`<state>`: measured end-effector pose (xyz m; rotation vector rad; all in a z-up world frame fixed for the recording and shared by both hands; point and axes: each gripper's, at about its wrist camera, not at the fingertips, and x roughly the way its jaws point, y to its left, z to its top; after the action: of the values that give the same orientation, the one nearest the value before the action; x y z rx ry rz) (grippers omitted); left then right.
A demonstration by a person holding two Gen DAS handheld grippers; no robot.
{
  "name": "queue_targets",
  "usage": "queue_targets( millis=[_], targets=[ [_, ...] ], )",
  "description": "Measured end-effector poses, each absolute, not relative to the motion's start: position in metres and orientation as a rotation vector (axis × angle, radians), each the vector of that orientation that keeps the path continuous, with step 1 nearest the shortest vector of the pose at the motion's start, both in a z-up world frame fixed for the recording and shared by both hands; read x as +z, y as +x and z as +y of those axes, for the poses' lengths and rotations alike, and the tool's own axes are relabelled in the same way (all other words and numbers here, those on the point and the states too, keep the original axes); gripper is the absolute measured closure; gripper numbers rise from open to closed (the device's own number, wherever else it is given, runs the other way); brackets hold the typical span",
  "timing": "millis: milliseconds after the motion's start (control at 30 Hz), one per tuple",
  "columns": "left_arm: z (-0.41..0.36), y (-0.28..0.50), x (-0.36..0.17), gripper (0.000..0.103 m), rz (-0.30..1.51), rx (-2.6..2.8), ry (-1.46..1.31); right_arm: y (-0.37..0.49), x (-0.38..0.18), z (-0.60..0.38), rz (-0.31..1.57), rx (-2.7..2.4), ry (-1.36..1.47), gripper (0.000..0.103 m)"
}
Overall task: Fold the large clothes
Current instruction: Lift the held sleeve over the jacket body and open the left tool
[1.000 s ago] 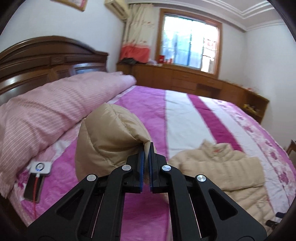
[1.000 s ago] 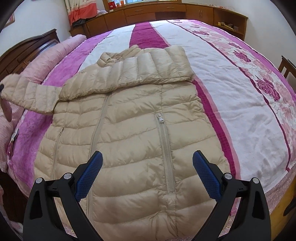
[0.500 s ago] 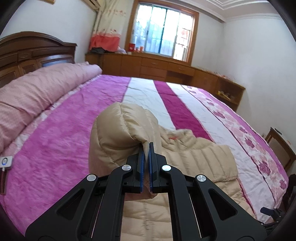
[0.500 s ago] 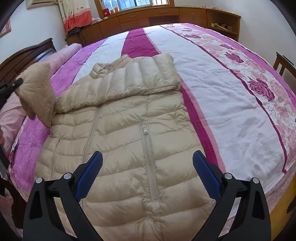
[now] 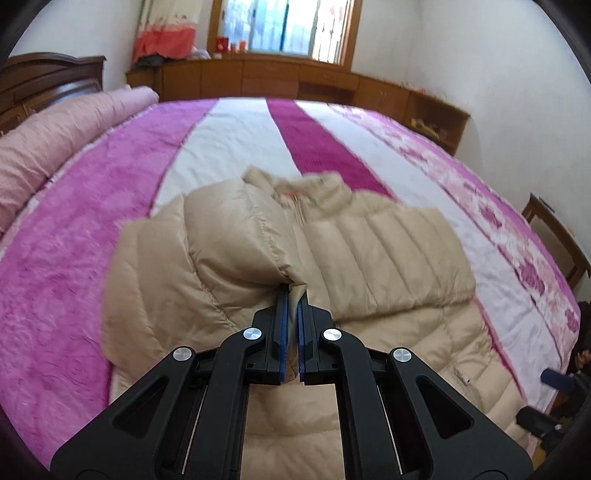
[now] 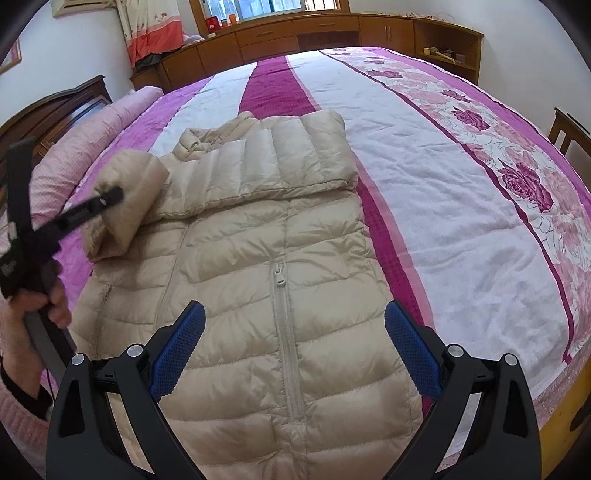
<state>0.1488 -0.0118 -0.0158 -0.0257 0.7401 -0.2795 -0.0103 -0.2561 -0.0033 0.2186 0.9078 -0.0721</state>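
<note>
A beige puffer jacket [image 6: 280, 266] lies front up on the bed, zipper closed, its right sleeve [image 6: 280, 155] folded across the chest. My left gripper [image 5: 291, 295] is shut on the cuff of the left sleeve [image 5: 236, 236] and holds it raised over the jacket's left shoulder; the gripper also shows in the right wrist view [image 6: 107, 197]. My right gripper [image 6: 293, 325] is open and empty, hovering above the jacket's lower front near the zipper [image 6: 284, 317].
The bed has a pink, white and magenta striped cover [image 6: 443, 177]. A rolled pink quilt [image 5: 55, 147] lies along the wooden headboard on the left. A wooden cabinet [image 6: 314, 33] runs under the window. A chair [image 5: 554, 236] stands at the right bedside.
My left gripper has carried the sleeve cuff from out over the bed's left side inward and down over the jacket. My right gripper has stayed open above the jacket's front, moving slightly.
</note>
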Motion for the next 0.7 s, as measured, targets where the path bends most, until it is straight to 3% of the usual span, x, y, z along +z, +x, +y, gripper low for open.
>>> queue_targets(
  millis=[367,467,533,700],
  targets=[
    [-0.024,0.153,-0.047,0.095,0.818,-0.309,-0.006,0.005,-0.006,-0.261,0.92,-0.06,0.214,0.009],
    [-0.022,0.144,-0.039,0.084,0.82,-0.323,0.029,0.006,-0.004,-0.257,0.914,-0.041,0.208,0.009],
    [-0.015,0.139,-0.034,0.07,0.829,-0.328,0.024,0.009,-0.005,-0.254,0.918,-0.036,0.205,0.009],
    [0.015,0.124,-0.018,0.055,0.834,-0.307,0.019,0.015,0.001,-0.238,0.909,0.005,0.193,0.009]
  ],
)
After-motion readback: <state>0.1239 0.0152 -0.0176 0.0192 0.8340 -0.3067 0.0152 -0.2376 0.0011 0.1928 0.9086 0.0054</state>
